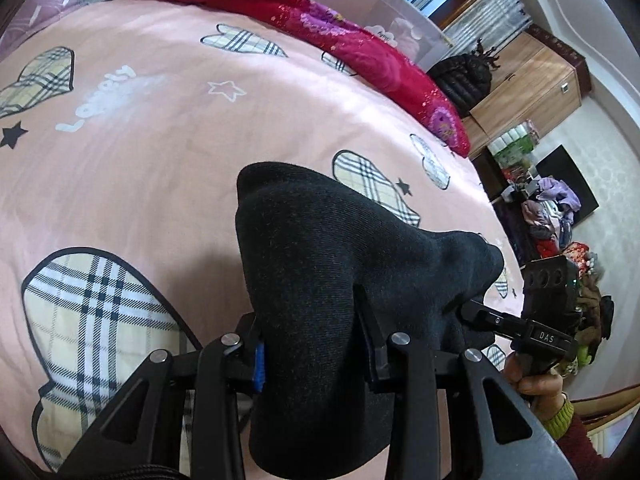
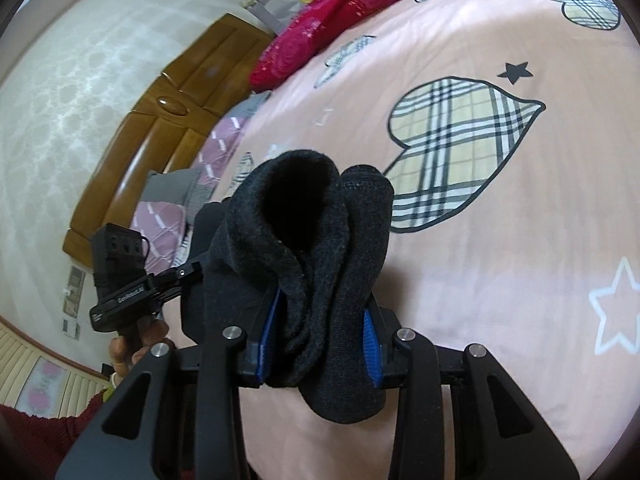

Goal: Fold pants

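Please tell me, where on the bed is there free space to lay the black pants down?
Both jaws are shut on the black pants. The pink sheet is bare ahead of them, from the pants up to the red quilt at the far side. The bed's edges are crowded: the quilt along one, a purple pillow by the wooden headboard.

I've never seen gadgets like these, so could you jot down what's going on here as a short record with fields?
place: a bed with a pink sheet printed with plaid hearts and stars
garment: dark pants, bunched and lifted off the sheet
left gripper: shut on the pants
right gripper: shut on the pants, blue pads pressing the cloth
holder: a person, one hand on each gripper
nearby: red flowered blanket along the far edge of the bed
fold: not yet laid flat
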`<state>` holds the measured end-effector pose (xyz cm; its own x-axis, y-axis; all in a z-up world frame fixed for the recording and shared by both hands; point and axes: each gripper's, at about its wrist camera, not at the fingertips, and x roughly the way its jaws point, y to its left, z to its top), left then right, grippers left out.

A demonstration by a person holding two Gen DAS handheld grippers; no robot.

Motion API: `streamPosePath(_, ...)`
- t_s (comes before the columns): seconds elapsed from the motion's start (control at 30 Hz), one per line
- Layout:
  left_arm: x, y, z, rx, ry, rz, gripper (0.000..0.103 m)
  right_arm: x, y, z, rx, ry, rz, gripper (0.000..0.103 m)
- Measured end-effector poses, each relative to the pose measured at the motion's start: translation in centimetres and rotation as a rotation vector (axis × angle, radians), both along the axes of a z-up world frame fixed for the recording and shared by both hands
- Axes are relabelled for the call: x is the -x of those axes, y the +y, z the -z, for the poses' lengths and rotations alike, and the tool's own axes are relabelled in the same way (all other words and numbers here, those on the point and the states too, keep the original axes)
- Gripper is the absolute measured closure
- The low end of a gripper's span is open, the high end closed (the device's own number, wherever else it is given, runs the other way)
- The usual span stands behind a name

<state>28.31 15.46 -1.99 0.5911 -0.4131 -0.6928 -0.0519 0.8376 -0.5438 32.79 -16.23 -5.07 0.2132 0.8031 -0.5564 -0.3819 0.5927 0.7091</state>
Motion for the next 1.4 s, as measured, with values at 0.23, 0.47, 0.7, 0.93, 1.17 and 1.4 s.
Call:
streamPosePath(0.23,-1.5,-0.1,2.9,-0.013,0.047,0.012,0.068,-1.1,0.3,1.9,0.058,0.041,-0.007,0.062)
streamPosePath(0.47,-2.1,0.2,4.7,-0.028,0.064,0.01,0.052,-1.4,-0.3,2.7,0.132,0.015,0.016,0.051)
streamPosePath(0.7,-1.9,0.1,4.9,-0.054,0.072,-0.01,0.043,-1.3,-1.0,3.1,0.128,0.016,0.047,0.047)
streamPosePath(0.93,0.0,-1.0,2.7,-0.221,0.039,-0.062,0.031,0.2,-0.5,1.1,0.201,-0.049,0.103,0.046)
streamPosePath(1.17,2.3,-1.6,1.6,-0.272,0.03,-0.115,0.029,2.6,-0.2,-1.8,0.245,-0.149,0.162,0.029)
streamPosePath(1.4,4.5,-2.6,0.8,-0.304,0.021,-0.133,0.025,5.1,0.8,-3.1,0.303,-0.217,0.176,0.024)
